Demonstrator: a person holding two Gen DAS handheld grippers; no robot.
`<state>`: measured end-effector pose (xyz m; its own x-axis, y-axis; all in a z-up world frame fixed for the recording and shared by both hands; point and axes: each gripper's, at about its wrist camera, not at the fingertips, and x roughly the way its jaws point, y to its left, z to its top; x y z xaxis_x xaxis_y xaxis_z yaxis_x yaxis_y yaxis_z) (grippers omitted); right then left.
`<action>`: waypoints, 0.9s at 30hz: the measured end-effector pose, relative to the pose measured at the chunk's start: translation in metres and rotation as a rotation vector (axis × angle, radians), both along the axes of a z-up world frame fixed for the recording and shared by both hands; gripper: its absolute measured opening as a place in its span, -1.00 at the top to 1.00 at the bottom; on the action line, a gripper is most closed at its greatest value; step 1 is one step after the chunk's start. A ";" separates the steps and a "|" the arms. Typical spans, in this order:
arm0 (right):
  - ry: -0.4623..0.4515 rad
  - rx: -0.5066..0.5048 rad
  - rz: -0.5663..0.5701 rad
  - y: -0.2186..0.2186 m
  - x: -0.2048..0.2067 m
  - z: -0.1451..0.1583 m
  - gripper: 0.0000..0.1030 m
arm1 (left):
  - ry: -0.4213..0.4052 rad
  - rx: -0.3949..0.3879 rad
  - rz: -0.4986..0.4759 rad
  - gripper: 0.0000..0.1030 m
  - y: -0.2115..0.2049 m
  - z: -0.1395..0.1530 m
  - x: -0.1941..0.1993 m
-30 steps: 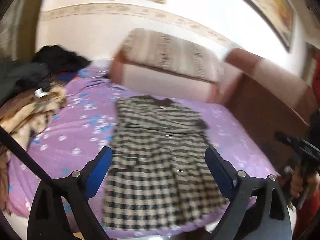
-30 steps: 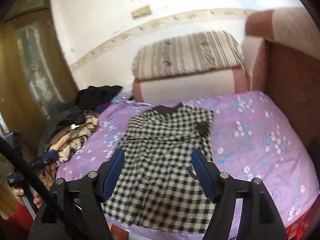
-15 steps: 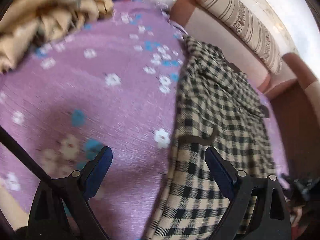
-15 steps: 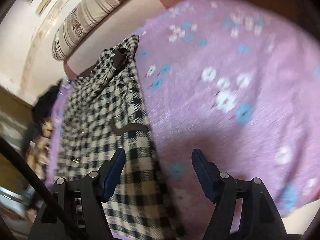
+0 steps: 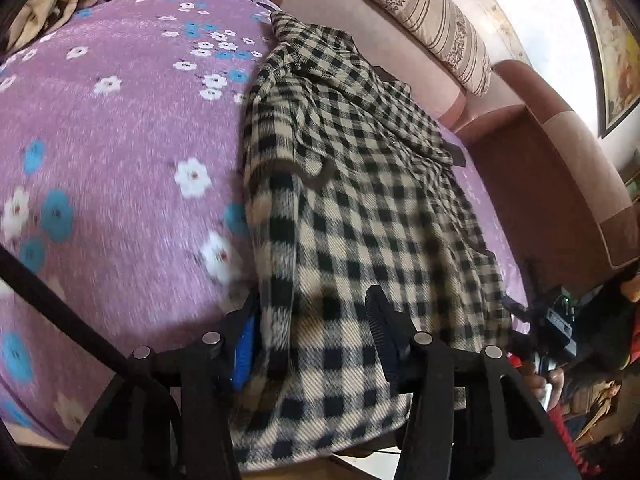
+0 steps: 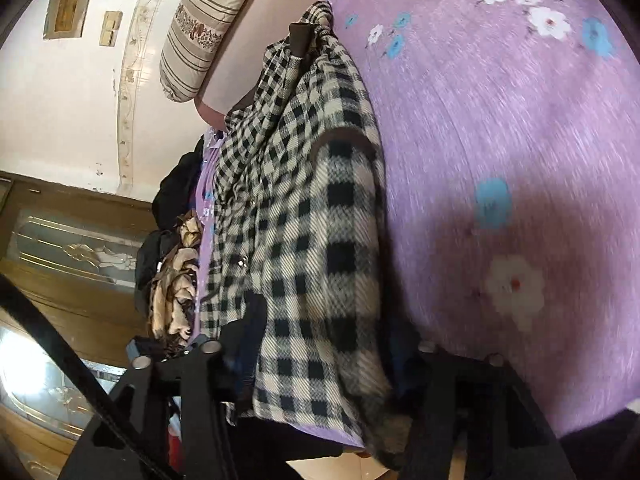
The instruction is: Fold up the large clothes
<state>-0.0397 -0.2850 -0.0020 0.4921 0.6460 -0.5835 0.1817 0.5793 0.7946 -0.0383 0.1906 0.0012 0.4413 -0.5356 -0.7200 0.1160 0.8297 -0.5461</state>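
A black-and-cream checked dress lies flat on the purple flowered bedspread, collar toward the sofa back. My left gripper straddles the dress's near left hem corner, its jaws partly closed around the cloth. My right gripper straddles the near right hem corner of the dress, with cloth bunched between its jaws. The right gripper also shows at the right edge of the left wrist view.
A striped bolster lies on the brown sofa back behind the dress. A heap of tan and dark clothes sits on the bed's left side. A wooden door stands beyond it.
Both grippers have dropped from above the bed to the dress's near hem corners, and their jaws have narrowed around the cloth.
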 end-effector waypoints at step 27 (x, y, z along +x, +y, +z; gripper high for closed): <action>-0.086 -0.142 0.011 0.023 -0.075 0.048 0.76 | -0.017 0.077 0.183 0.89 0.027 0.044 -0.059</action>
<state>-0.1143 -0.2621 0.0457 0.5381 0.5652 -0.6253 0.1096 0.6887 0.7167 -0.0974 0.2179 0.0452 0.5384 -0.3892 -0.7474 -0.0317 0.8769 -0.4796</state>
